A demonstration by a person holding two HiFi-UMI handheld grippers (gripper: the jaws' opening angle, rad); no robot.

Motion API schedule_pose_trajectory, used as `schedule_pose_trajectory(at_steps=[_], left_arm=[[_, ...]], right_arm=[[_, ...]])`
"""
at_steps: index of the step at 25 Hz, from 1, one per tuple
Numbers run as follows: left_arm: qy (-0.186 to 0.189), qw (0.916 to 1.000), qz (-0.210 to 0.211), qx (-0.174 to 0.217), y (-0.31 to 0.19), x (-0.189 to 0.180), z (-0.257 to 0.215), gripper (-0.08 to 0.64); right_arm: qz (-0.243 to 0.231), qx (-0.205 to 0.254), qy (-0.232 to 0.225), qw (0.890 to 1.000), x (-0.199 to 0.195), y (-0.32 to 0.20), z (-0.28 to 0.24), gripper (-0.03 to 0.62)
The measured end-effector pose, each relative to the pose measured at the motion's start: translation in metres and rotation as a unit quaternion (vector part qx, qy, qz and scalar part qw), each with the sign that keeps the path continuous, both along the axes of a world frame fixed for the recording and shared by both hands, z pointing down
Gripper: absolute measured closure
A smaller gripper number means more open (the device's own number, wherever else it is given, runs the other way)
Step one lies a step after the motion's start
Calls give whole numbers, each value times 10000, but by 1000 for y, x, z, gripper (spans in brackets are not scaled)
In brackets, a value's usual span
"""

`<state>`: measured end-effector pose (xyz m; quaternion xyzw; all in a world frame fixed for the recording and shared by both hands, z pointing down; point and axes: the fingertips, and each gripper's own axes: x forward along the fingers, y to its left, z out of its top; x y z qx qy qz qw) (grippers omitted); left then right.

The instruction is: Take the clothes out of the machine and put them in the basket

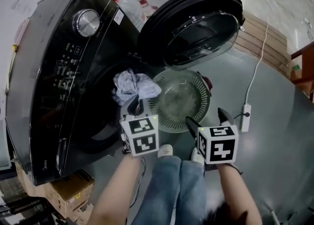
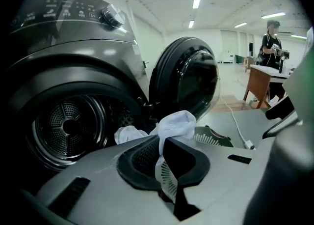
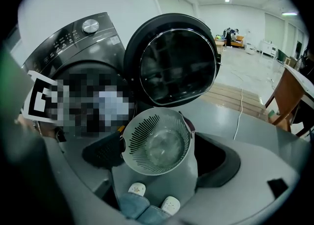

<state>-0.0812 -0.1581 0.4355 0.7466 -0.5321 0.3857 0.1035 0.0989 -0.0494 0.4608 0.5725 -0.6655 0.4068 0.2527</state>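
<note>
Head view has your left gripper (image 1: 136, 105) just outside the mouth of the washing machine (image 1: 49, 71), its jaws pinched together on a crumpled white cloth (image 1: 135, 85); the bundle hangs beside the slotted basket (image 1: 159, 111), not yet over it; the left gripper view confirms the clamp, with only a narrow fold of fabric caught between the pads and the rest billowing above them. Your right gripper (image 1: 208, 119) hovers at the basket's near edge, jaws spread wide and nothing in them; the basket looks empty through its view.

Watch that grip; so little cloth is pinched that, to my eye, a quick swing could pull it free and drop it on the floor short of the rim. A loose end may trail behind the jaws; I cannot tell whether the pale lump near the drum (image 2: 68, 126) is part of this same garment, and if it is, it could snag on the opening's lip. The open door (image 1: 196, 27) leans right over the basket; carry the bundle too high and it may brush the glass.
</note>
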Motion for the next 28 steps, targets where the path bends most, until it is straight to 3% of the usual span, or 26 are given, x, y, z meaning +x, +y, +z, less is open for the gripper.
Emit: schedule_pose_trajectory(at_steps=[9, 15, 18, 20, 22, 28], left_arm=[[282, 9983, 436, -255, 17, 40, -4, 537], [473, 9937, 698, -736, 23, 58, 18, 537], [919, 9856, 867, -1121, 28, 75, 30, 537], [1428, 9745, 964, -1441, 34, 90, 36, 537], [1687, 9655, 1020, -1702, 39, 101, 42, 537], [1335, 9644, 1146, -1976, 49, 112, 78, 535]], right_arm=[[152, -65, 19, 9999, 18, 10, 0, 120], [306, -141, 58, 9994, 28, 15, 7, 120], [403, -199, 56, 9990, 33, 20, 12, 120], [478, -256, 39, 9985, 36, 25, 16, 120], [519, -317, 35, 9981, 38, 29, 20, 120], [570, -457, 65, 9973, 43, 41, 36, 120]])
